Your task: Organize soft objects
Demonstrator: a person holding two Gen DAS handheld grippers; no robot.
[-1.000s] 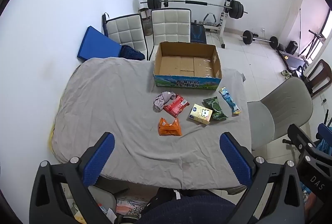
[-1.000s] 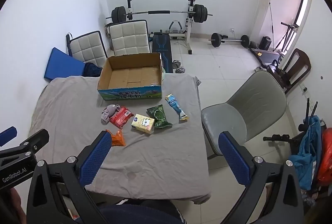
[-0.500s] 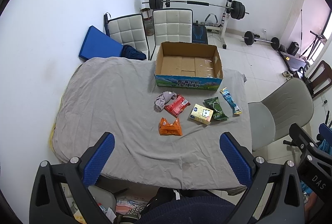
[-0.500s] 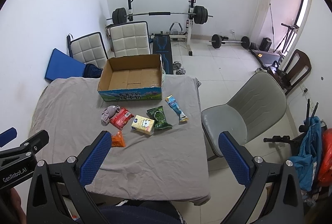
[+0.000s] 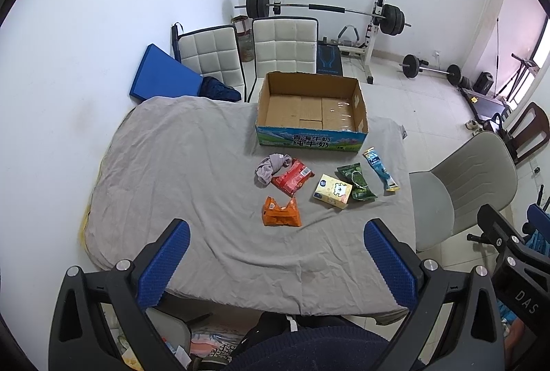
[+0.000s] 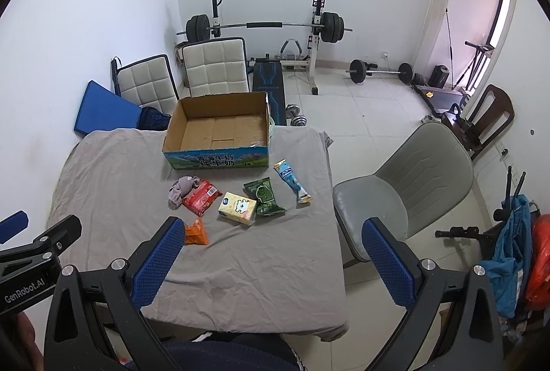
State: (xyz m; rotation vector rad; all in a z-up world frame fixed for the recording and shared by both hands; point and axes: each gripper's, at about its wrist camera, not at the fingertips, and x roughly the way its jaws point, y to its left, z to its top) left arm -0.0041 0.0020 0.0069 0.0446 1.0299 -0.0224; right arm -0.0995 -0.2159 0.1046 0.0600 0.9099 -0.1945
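Observation:
Several soft items lie on the grey-covered table [image 5: 192,165]: a grey sock [image 5: 270,166], a red packet [image 5: 292,179], an orange packet [image 5: 281,216], a yellow tissue pack [image 5: 332,191], a green packet [image 5: 355,182] and a blue-white packet [image 5: 381,168]. An open, empty cardboard box [image 5: 311,111] stands behind them. My left gripper [image 5: 275,254] is open, high above the table's near edge. My right gripper [image 6: 271,250] is open, also high and empty; its left finger hides part of the orange packet [image 6: 196,233].
A grey chair [image 6: 405,185] stands right of the table. Two white chairs [image 5: 247,55] and a blue mat [image 5: 161,79] are behind it. A barbell rack [image 6: 268,27] and weights stand at the far wall. The table [image 6: 240,261] ends near me.
Both views have shifted slightly; the table and items sit a little lower in frame. Nothing on the table has moved. Both grippers stay open.

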